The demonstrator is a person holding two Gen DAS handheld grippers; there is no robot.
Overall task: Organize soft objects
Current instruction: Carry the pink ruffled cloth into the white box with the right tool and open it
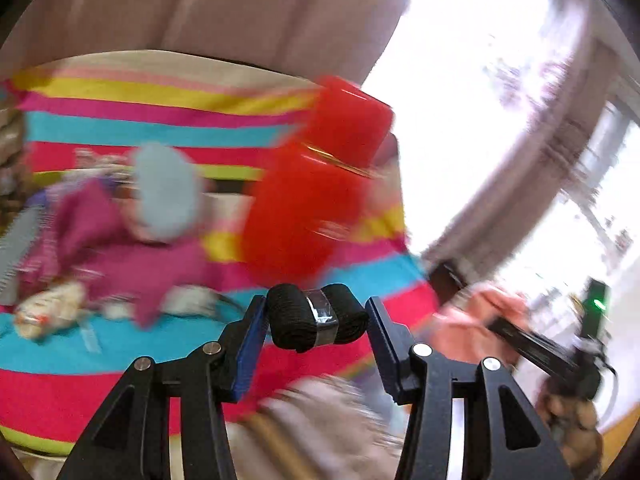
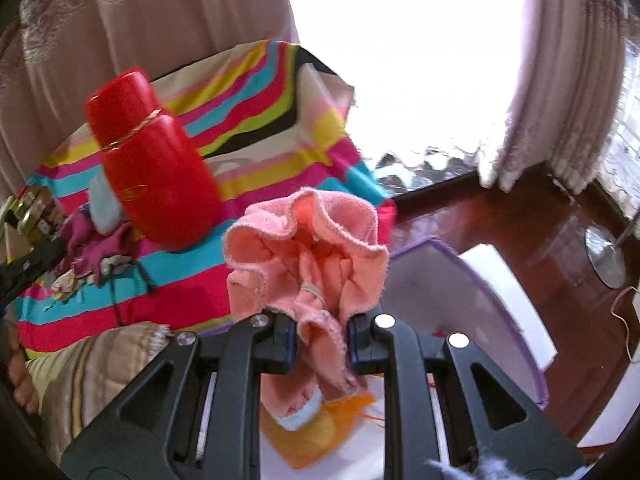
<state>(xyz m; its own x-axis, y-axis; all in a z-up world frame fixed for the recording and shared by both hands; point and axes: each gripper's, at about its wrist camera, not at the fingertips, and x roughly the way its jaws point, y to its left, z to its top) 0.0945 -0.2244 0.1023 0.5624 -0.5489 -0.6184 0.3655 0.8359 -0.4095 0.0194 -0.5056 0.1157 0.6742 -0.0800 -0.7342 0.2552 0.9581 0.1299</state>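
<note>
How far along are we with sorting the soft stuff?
Done: orange and yellow items already lie in the lilac bin. In hand: right claw grips the pink towel; left claw carries black rolled socks. Left: magenta cloth and blue item on the striped sheet.

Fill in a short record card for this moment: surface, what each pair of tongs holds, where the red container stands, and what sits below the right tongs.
Surface: striped cloth, in pink, turquoise and yellow bands
Left tongs: black fabric roll with a tape band between the pads
Right tongs: shut on pink towel
Red container: on the striped cloth
Below right tongs: purple-edged storage box
</note>
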